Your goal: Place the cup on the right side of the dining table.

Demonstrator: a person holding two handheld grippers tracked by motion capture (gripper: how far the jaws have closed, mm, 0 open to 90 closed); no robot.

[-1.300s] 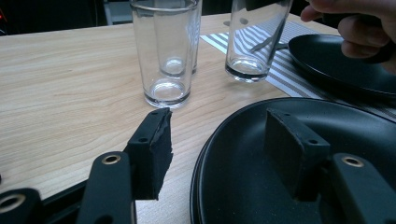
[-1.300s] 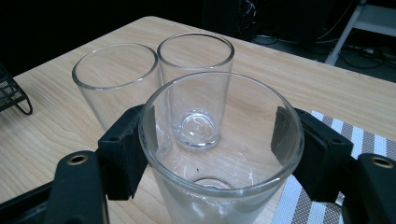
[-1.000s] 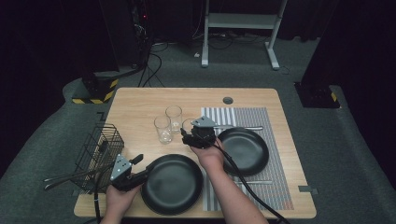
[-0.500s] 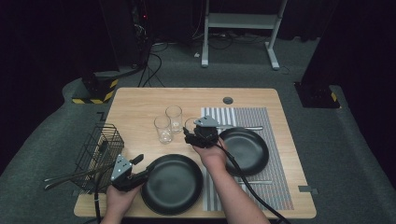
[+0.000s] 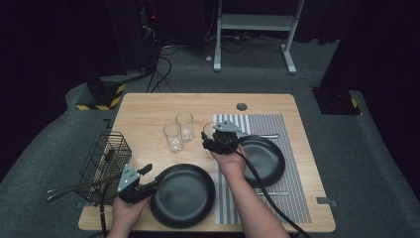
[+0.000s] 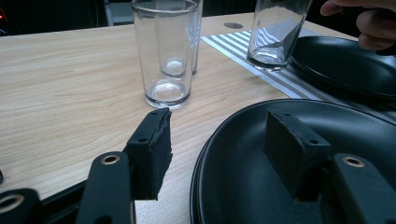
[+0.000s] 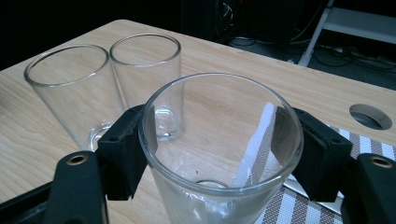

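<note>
A clear glass (image 7: 205, 158) stands at the corner of the striped mat (image 5: 277, 124), and my right gripper (image 7: 219, 140) is shut on it, one pad pressed to each side. In the high view the right gripper (image 5: 209, 136) holds this glass (image 5: 208, 128) left of the far black plate (image 5: 262, 158). Two more empty glasses (image 5: 174, 138) (image 5: 184, 125) stand close together on the bare wood to its left. My left gripper (image 6: 217, 135) is open and straddles the left rim of the near black plate (image 6: 289, 186): one jaw hangs over the table, the other over the plate. In the high view the left gripper (image 5: 152, 177) sits at the rim of the near plate (image 5: 183, 196).
A black wire basket (image 5: 106, 156) with long utensils sticking out stands at the table's left edge. A piece of cutlery (image 5: 265, 135) lies on the mat behind the far plate. A round cable hole (image 5: 241, 106) sits near the table's far edge.
My right gripper has shifted a little to the right with the glass in it. The left gripper has stayed at the near plate's rim.
</note>
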